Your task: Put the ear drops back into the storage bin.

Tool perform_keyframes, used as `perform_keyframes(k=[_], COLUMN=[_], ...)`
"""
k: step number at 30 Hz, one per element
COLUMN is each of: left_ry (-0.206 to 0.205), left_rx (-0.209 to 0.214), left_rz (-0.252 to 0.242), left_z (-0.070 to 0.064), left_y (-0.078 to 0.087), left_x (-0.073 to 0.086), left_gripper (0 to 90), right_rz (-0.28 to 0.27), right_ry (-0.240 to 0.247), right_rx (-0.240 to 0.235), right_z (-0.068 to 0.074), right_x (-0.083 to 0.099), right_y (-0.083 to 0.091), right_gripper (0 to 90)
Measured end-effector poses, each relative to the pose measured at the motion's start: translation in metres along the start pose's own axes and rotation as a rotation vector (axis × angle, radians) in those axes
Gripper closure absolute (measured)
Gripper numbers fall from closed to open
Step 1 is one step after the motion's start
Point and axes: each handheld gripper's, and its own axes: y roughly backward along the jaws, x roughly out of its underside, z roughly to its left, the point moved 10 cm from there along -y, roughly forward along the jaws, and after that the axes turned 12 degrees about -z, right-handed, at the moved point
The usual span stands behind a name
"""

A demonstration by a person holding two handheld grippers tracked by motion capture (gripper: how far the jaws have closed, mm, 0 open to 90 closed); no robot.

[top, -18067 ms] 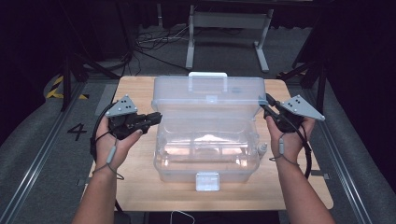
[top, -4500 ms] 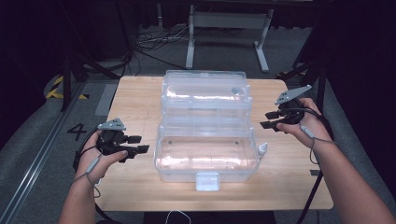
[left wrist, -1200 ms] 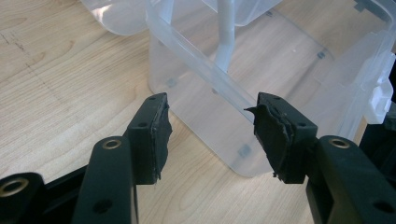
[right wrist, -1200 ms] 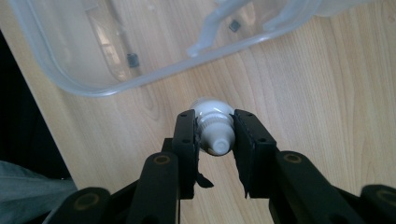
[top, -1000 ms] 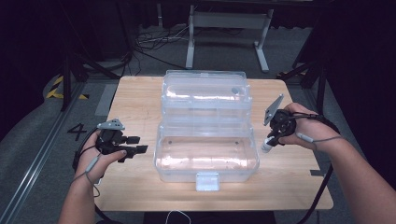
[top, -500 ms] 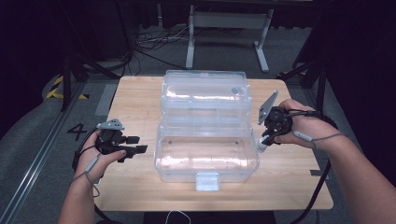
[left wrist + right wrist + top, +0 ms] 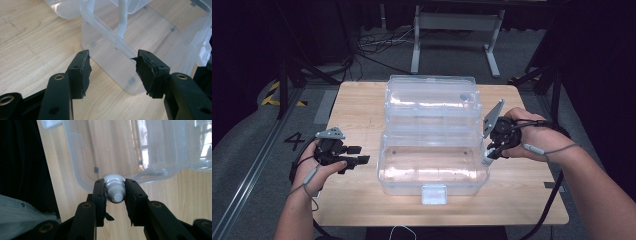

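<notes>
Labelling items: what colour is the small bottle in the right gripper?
White bottle, clearest in the right gripper view.

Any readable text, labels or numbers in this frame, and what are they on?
"4": a dark number marked on the grey floor left of the table.
No print can be read on the clear plastic box or on the small white bottle held in the right gripper.
</notes>
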Motion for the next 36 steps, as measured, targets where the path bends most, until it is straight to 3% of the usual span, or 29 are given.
perform_keyframes(k=[15,36], left_ry=[0.009,0.014], left_rx=[0.000,0.000], left_rz=[0.001,0.000], left_z=[0.001,0.003], left_y=[0.000,0.001], left_x=[0.001,0.002], left_gripper=[45.5,45.5], right_rz=[0.039,0.102], right_ry=[0.055,0.042], right_rx=[-0.062,-0.131], right_z=[0.016,0.020], right_x=[-0.008,-0.001], right_y=[-0.019,-0.062], right_gripper=[71.6,71.5])
